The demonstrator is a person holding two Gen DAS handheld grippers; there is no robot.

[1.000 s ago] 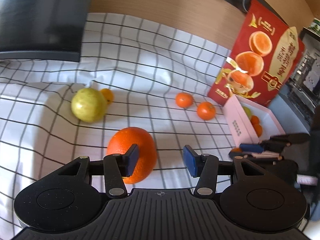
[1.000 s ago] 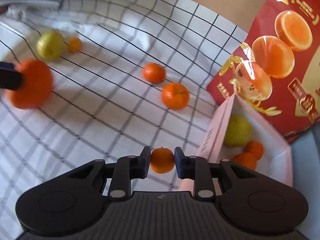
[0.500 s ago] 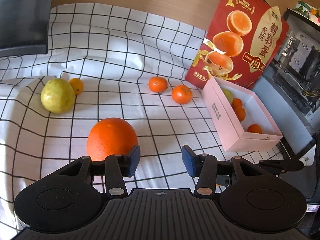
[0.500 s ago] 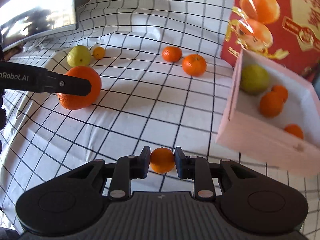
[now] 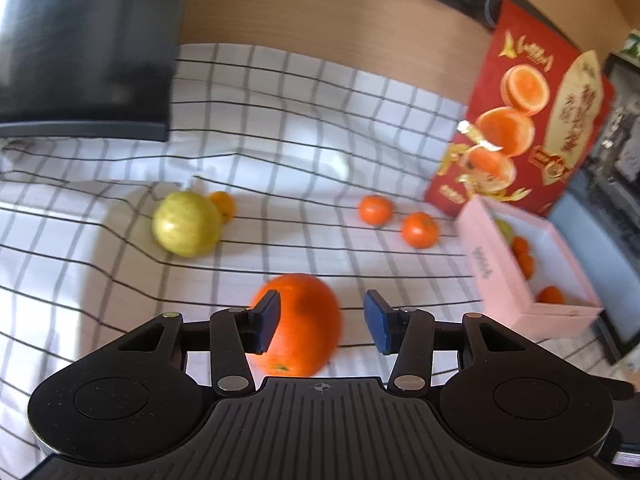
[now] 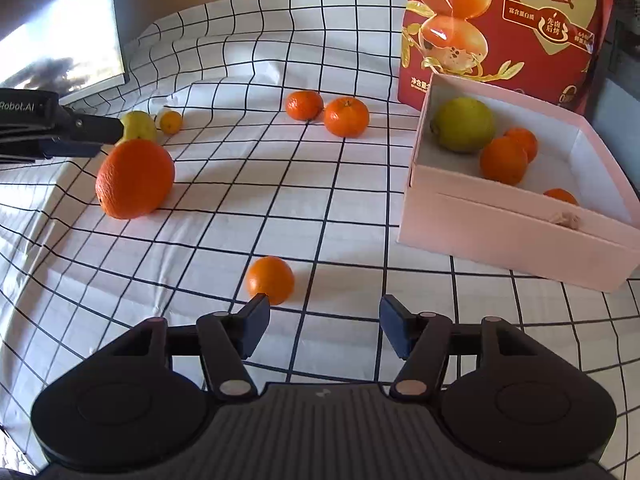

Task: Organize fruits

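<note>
Left gripper (image 5: 320, 322): low over the checked cloth (image 5: 280, 128), pointing across it; pads spread, nothing pinched. Left pad overlaps the big orange (image 5: 304, 324) in view; contact cannot be told.
Right gripper (image 6: 320, 326): angled down at the cloth, pads wide apart, empty.
Small mandarin (image 6: 270, 280): on the cloth just ahead of the right gripper's left pad, free of both pads.
Pink box (image 6: 512, 236): right side, open; holds a green fruit (image 6: 464, 124) and three small oranges.
Loose fruit: yellow-green apple (image 5: 186, 224) with a tiny orange behind it; two mandarins (image 5: 396, 220) near the red carton (image 5: 520, 116).
</note>
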